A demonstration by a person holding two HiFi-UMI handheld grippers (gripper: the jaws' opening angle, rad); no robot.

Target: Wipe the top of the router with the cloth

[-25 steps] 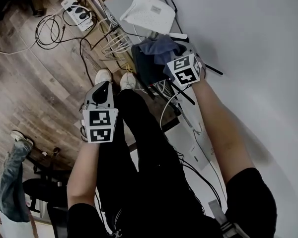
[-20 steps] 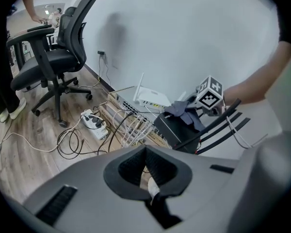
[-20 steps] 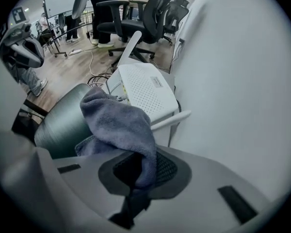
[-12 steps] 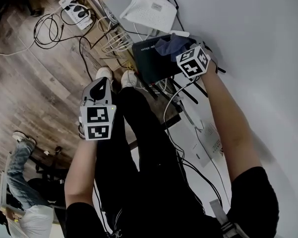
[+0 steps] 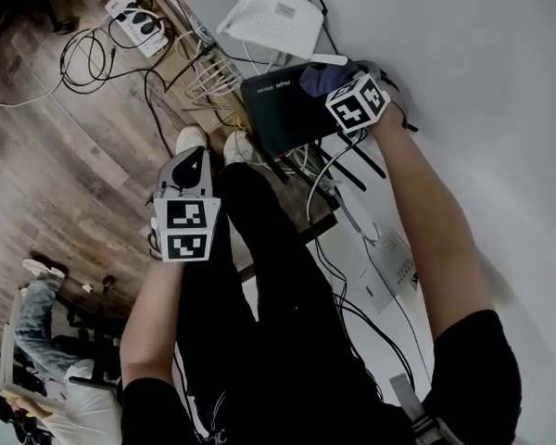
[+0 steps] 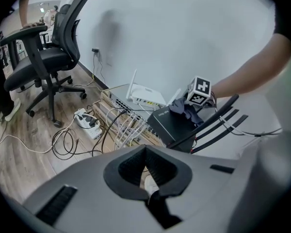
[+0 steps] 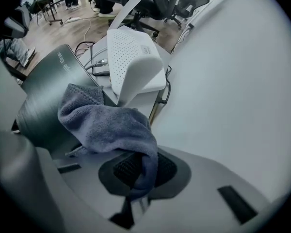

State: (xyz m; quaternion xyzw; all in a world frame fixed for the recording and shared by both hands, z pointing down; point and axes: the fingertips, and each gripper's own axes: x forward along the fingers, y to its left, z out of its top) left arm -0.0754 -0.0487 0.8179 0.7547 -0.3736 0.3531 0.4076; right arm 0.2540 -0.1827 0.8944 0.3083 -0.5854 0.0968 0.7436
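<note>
The black router (image 5: 276,111) lies on the floor by the white wall, its antennas (image 6: 218,118) pointing toward me. A blue-grey cloth (image 5: 319,78) rests bunched on the router's top at the wall end. My right gripper (image 5: 349,95) is shut on the cloth (image 7: 106,123), which hangs from its jaws onto the dark ribbed top of the router (image 7: 48,91). My left gripper (image 5: 193,163) hovers apart, over my legs and shoes, shut with nothing in it. In the left gripper view the router (image 6: 170,124) and the cloth (image 6: 185,109) lie well ahead.
A white router (image 5: 273,17) stands just beyond the black one, on a grey switch with many white cables (image 5: 213,77). A power strip (image 5: 134,12) and looped cords lie on the wood floor. An office chair (image 6: 43,57) stands at the left. The wall (image 5: 482,91) is close on the right.
My right gripper has drawn the cloth across the router's top toward the wall end, and more bare black top now shows. The left gripper has barely moved.
</note>
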